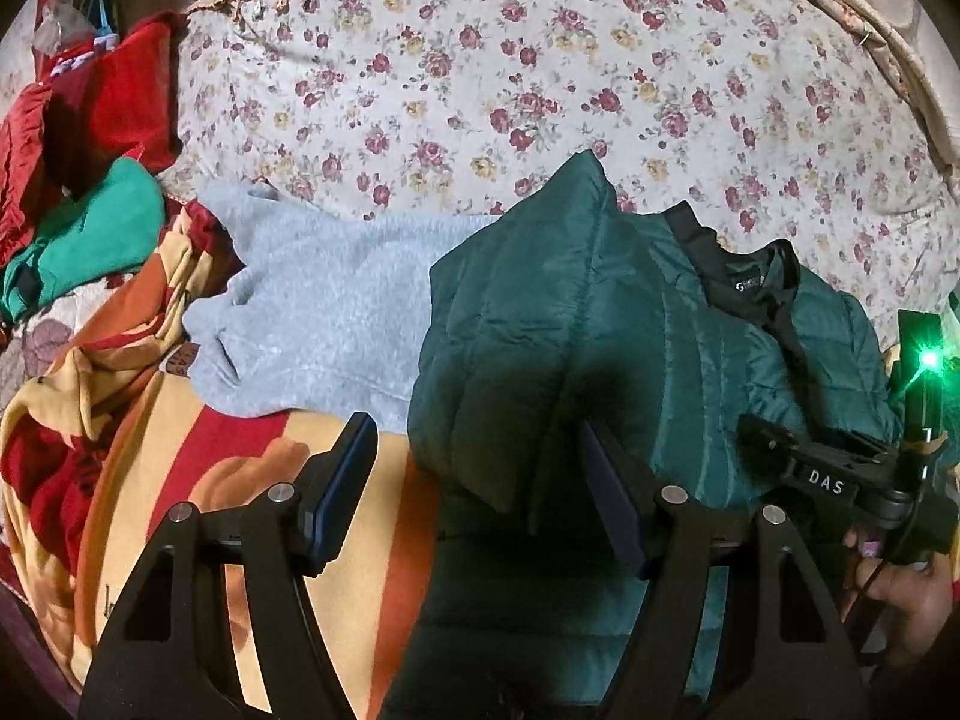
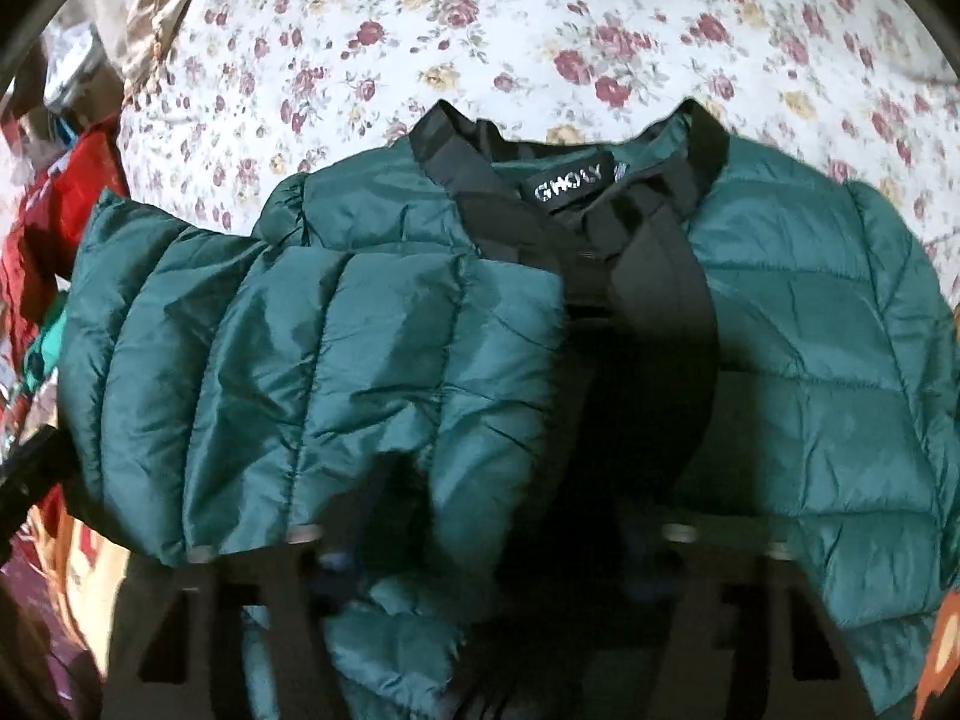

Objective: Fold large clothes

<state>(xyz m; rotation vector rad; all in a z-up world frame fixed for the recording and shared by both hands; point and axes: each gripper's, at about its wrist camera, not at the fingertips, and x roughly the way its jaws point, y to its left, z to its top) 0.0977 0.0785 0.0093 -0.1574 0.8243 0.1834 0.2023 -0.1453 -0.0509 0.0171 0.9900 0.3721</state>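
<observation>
Jacket [image 2: 372,360] lies collar-away on the floral bed [image 1: 480,60], one sleeve folded across its chest; left tongs [image 1: 480,492] gape empty over it, right tongs [image 2: 480,570] blurred, cannot tell, so smooth each fold flat.

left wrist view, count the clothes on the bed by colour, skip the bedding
dark green: 1, the quilted jacket
grey: 1, the fleece top
bright green: 1, the garment at the left
red: 1, the bundle at the far left; whether it is a single item I cannot tell
total: 4
</observation>
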